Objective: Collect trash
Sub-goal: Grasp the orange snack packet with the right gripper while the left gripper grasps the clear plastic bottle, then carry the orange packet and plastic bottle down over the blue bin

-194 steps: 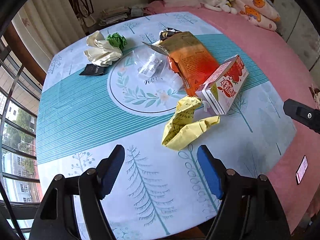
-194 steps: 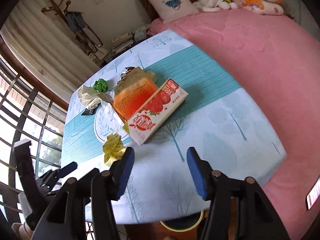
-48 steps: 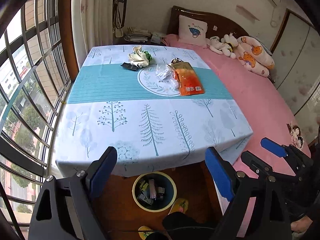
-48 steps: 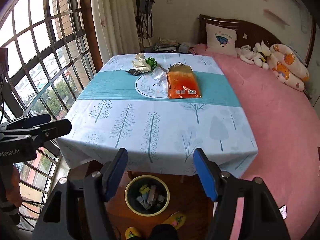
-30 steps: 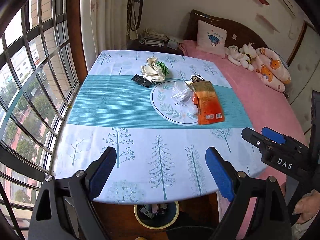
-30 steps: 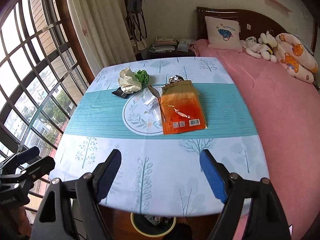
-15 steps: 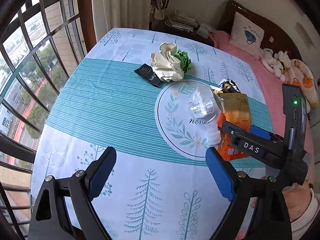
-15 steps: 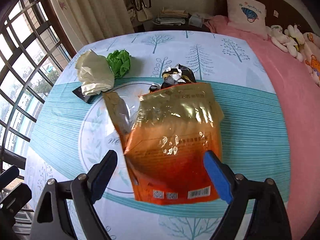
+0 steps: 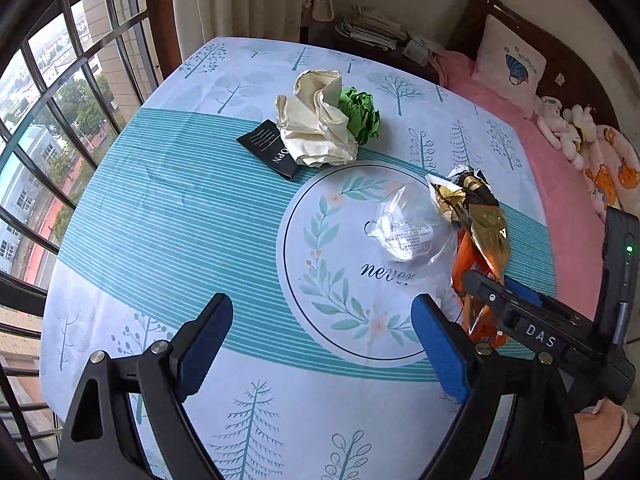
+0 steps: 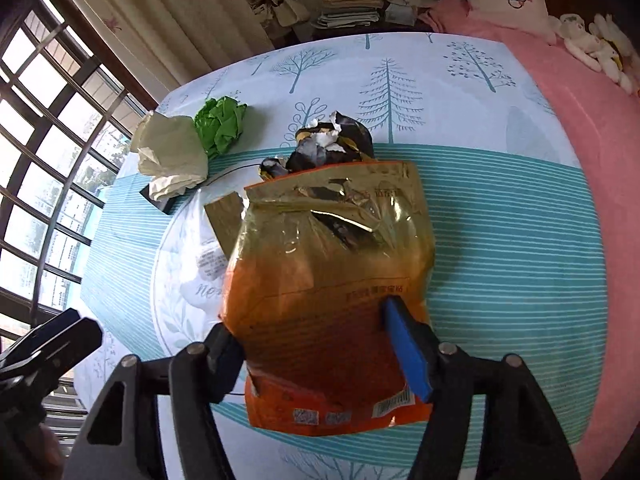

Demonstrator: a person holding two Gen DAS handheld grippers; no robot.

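Observation:
An orange and gold snack bag (image 10: 328, 264) lies on the tree-print tablecloth (image 10: 500, 216). My right gripper (image 10: 316, 352) straddles its lower half; its jaws are closing, both pads press the bag's sides and the bag bulges upward. A dark torn foil wrapper (image 10: 332, 144) lies just behind the bag. In the left wrist view, my left gripper (image 9: 320, 340) hovers open and holds nothing, above the round wreath print. Ahead of it lie a clear plastic wrapper (image 9: 404, 232), a cream crumpled paper (image 9: 316, 128), a green crumpled paper (image 9: 360, 114) and a black card (image 9: 268, 148).
A pink bed (image 9: 560, 184) with a pillow and soft toys borders the table's right side. Barred windows (image 9: 48, 120) run along the left. A stack of papers (image 9: 372, 28) sits behind the table's far edge. A hand (image 9: 600, 432) holds the right gripper's handle.
Both grippers have come down and forward over the table. The right gripper's jaws have narrowed onto the orange bag, which has buckled up from lying flat.

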